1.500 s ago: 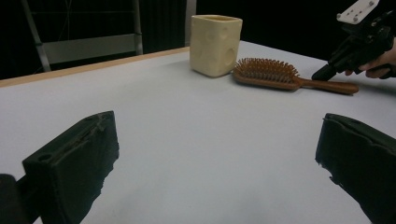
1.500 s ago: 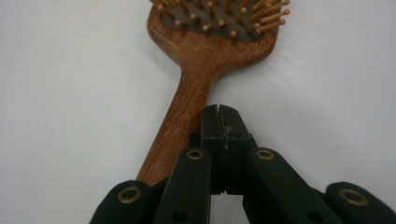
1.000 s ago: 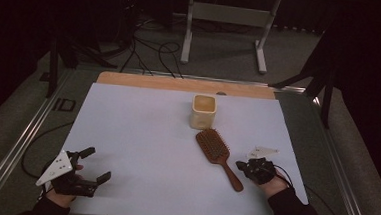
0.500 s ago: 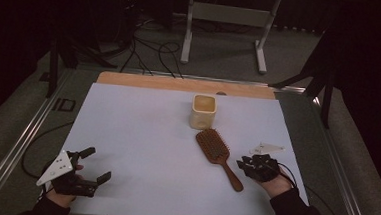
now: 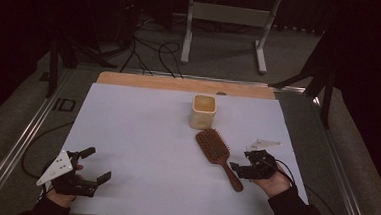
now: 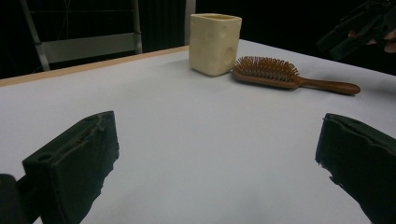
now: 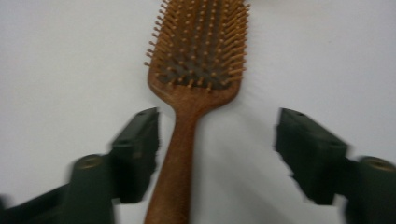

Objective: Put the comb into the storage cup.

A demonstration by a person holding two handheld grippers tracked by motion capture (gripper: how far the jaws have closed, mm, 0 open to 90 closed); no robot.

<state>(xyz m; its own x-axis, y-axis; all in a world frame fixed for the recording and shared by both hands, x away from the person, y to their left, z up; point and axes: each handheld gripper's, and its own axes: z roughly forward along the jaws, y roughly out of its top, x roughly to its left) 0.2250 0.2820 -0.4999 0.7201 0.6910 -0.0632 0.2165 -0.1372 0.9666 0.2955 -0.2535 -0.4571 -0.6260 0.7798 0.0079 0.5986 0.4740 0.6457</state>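
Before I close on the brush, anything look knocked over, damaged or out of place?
Nothing stands out. The hairbrush lies flat, bristles up; the cream cup stands upright beside it. The right gripper straddles the handle, open.

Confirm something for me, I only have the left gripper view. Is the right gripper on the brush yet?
Observer: Not gripping. The right gripper is open, jaws either side of the hairbrush handle.
Operator: Centred?
Observer: No. The handle runs close to one jaw, with a wide gap to the other.
Operator: Cup empty?
Observer: Cannot tell; the high view shows the cream cup from above, its inside too dim to judge.
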